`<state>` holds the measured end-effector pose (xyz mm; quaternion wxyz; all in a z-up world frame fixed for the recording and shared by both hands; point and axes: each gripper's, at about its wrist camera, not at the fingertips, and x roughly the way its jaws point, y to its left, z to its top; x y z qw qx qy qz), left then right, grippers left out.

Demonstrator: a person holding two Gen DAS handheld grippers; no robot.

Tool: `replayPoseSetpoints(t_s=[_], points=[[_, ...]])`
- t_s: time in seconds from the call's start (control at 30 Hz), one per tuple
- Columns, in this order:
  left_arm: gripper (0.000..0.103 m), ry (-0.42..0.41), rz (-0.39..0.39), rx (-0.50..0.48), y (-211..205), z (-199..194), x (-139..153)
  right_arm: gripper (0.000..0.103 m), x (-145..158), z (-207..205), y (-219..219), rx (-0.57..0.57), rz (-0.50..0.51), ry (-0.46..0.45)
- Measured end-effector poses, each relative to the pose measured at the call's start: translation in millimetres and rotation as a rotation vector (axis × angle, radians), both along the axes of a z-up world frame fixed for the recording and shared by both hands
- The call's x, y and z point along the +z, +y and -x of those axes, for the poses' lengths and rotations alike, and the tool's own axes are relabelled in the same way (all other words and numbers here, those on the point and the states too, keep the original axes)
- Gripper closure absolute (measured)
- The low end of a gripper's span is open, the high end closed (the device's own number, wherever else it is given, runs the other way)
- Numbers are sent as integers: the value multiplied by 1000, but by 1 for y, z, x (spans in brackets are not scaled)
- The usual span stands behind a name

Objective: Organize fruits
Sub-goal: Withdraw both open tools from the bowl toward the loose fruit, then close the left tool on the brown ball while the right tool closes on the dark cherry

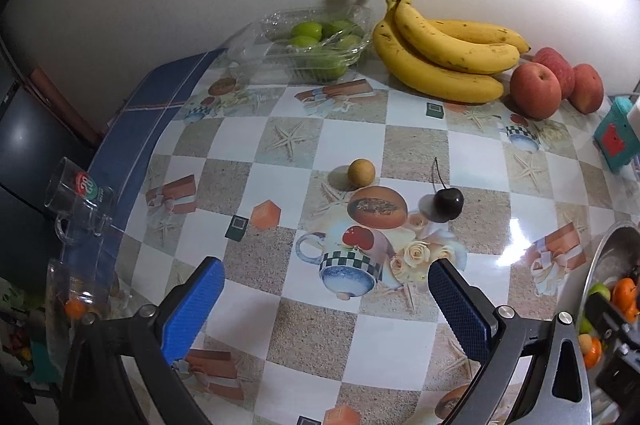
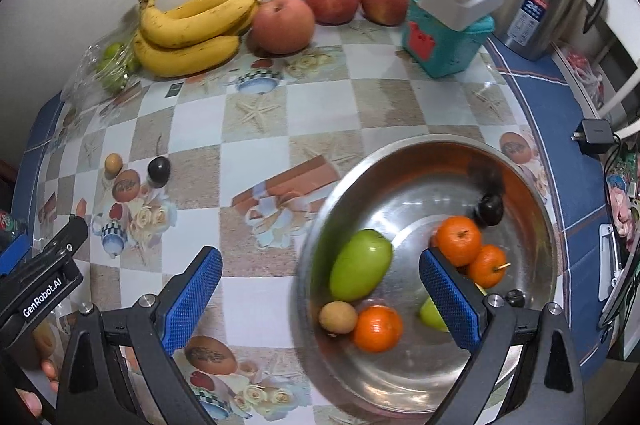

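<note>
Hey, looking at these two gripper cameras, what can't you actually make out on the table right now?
- Green fruit in the clear tray, left wrist view: count hidden by glare and plastic.
- Steel bowl, left wrist view: cut off by the right edge.
- Second green fruit, right wrist view: mostly behind the right gripper's finger.
- Dark fruit in bowl: motion-blurred.

Along the counter's [image 2: 256,145] back edge sit bananas [image 2: 192,25], then apples [image 2: 284,25]. Toward the left edge, a cherry [image 2: 159,172] lies beside a longan [image 2: 113,163]. The bowl [image 2: 532,225] holding fruit sits front right.

Bright glare, fisheye-warped edges, blurred bowl [image 2: 400,161]
</note>
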<state>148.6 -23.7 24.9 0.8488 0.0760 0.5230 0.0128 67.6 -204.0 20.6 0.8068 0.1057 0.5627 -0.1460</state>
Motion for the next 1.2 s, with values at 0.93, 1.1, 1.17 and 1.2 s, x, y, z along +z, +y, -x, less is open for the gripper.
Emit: replayPoseSetpoints(t_s=[0.93, 1.1, 1.17, 1.2], points=[[9, 26, 240, 39, 34, -67, -26, 4, -34, -74, 58, 167, -171, -159], [16, 38, 244, 54, 42, -76, -35, 4, -42, -85, 70, 225, -162, -163], [18, 44, 255, 58, 44, -78, -37, 4, -47, -89, 76, 248, -137, -166], [19, 50, 259, 58, 44, -80, -38, 4, -49, -91, 79, 257, -128, -166]])
